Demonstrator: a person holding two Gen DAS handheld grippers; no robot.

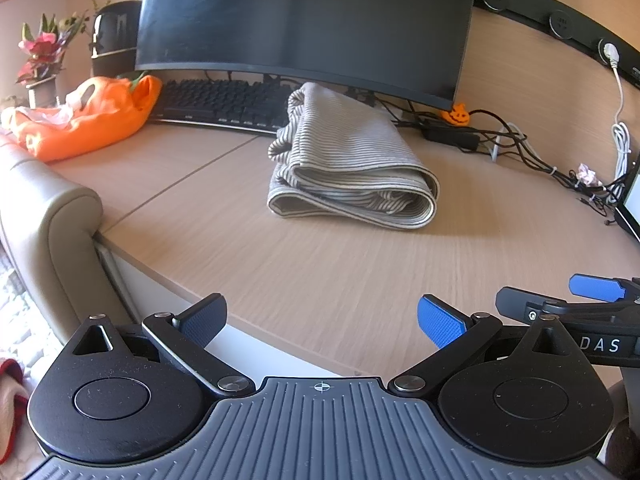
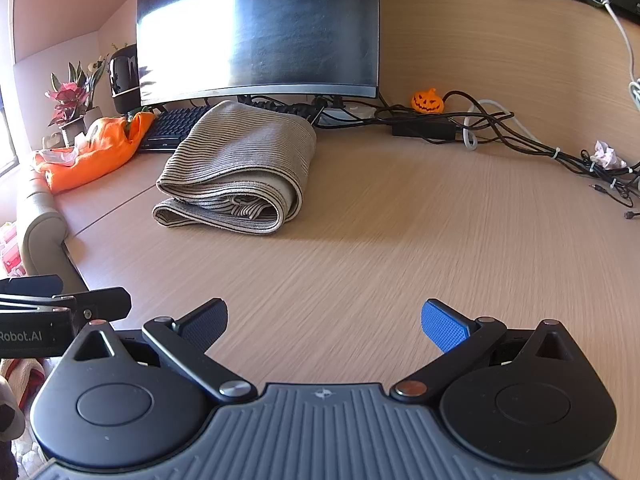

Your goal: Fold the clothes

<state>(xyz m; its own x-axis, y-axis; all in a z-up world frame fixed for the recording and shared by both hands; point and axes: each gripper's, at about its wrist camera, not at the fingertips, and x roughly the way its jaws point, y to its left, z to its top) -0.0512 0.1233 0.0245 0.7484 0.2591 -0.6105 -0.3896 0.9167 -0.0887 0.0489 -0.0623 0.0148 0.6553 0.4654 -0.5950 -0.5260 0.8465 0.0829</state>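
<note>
Both grippers wait, spread wide, at the near edge of the worktop (image 1: 328,276).

The left hand-held gripper (image 1: 322,322) sits low and level, pointing toward the far side, with its two fingers far apart and nothing between them. The right hand-held gripper (image 2: 324,322) sits just beside it, on its right, the same way: fingers wide and holding nothing. The folded striped cloth (image 1: 348,160) lies on the worktop, well apart from both grippers, in front of the big dark screen (image 1: 304,24). An orange cloth (image 1: 88,120) lies at the far left. A little pumpkin toy (image 2: 427,101) sits by the tangled wires (image 2: 500,132) at the far right.
</note>
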